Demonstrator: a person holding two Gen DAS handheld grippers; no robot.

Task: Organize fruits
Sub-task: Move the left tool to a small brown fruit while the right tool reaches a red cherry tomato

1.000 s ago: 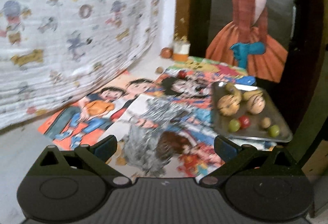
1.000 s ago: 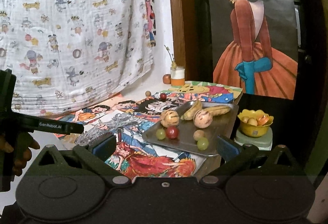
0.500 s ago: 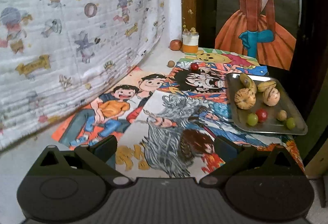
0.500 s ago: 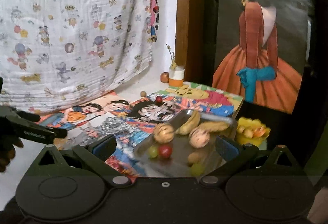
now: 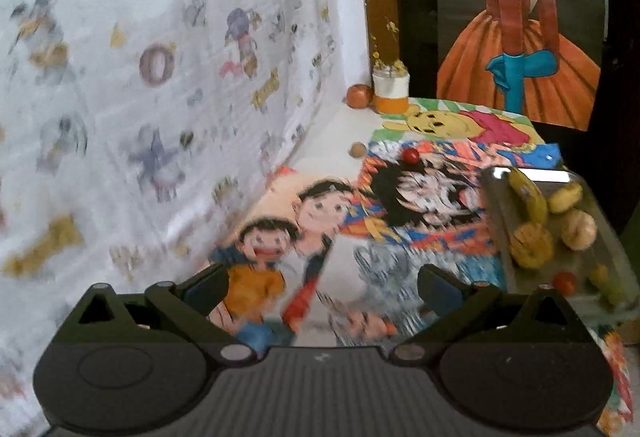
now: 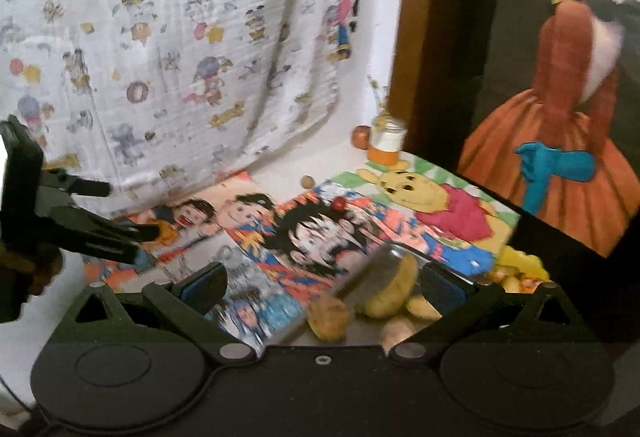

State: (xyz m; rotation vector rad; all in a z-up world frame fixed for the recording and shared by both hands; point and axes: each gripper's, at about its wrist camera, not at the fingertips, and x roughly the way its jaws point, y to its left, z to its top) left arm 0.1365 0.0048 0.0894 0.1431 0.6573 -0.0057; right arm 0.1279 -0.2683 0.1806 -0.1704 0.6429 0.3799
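Your left gripper [image 5: 322, 283] and right gripper [image 6: 322, 283] are both released; the metal tray [image 5: 498, 213] of fruit sits at right of frame.

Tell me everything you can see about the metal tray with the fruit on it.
The metal tray is a shallow, rectangular, silver-grey pan with a raised rim that catches light at its far edge. It lies flat at the right side of the table on the cartoon posters. It holds bananas, two round tan fruits, a small red fruit and a greenish one, blurred. In the right wrist view it sits just ahead of the right gripper. Neither gripper touches it.
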